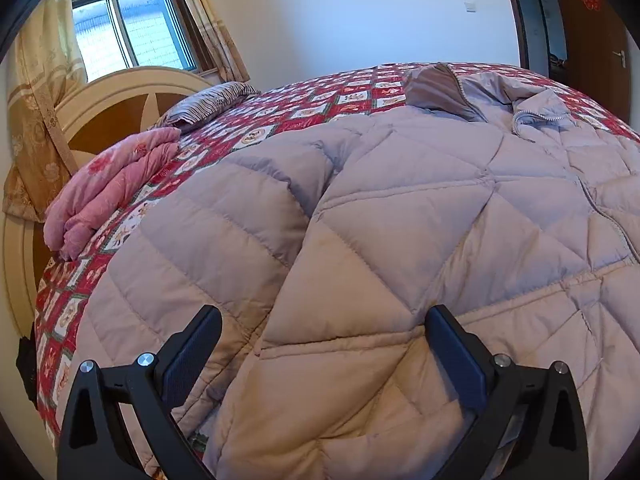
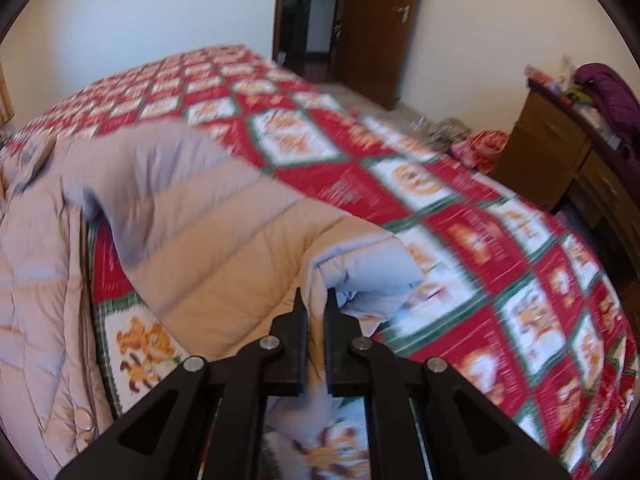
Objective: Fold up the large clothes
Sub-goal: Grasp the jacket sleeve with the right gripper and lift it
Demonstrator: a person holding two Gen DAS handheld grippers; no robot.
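The right wrist view is smeared by motion blur, so the print on the bedspread (image 2: 460, 216) and the clutter on the floor by the far wall are hard to make out. The right hand-held gripper (image 2: 315, 300) has its jaws drawn narrow, pinching the cuff end of the sleeve (image 2: 224, 216) of a pale pink quilted coat (image 1: 380, 240); the fabric between the pads runs down out of sight behind the gripper's black frame. The sleeve lies stretched across the bed from the coat's body at the left edge of this view toward the near edge of the bed.

In the left wrist view the left hand-held gripper (image 1: 323, 330) stands wide, its two pads well apart, with the coat's hem bulging up between them; no pad presses the cloth. The lowest part of the hem is hidden by the gripper frame. The coat is puffy, stitched in diamonds, spread over most of the bed with its zipped collar (image 1: 532, 116) toward the far edge and a brownish hood (image 1: 432, 88) lying beyond it.

A folded pink quilt (image 1: 108, 192) and a striped pillow (image 1: 208, 106) sit at the head end, by the headboard (image 1: 120, 96). A wooden dresser (image 2: 560, 152) beside the bed carries a purple garment (image 2: 612, 96), cut off by the picture's rim.
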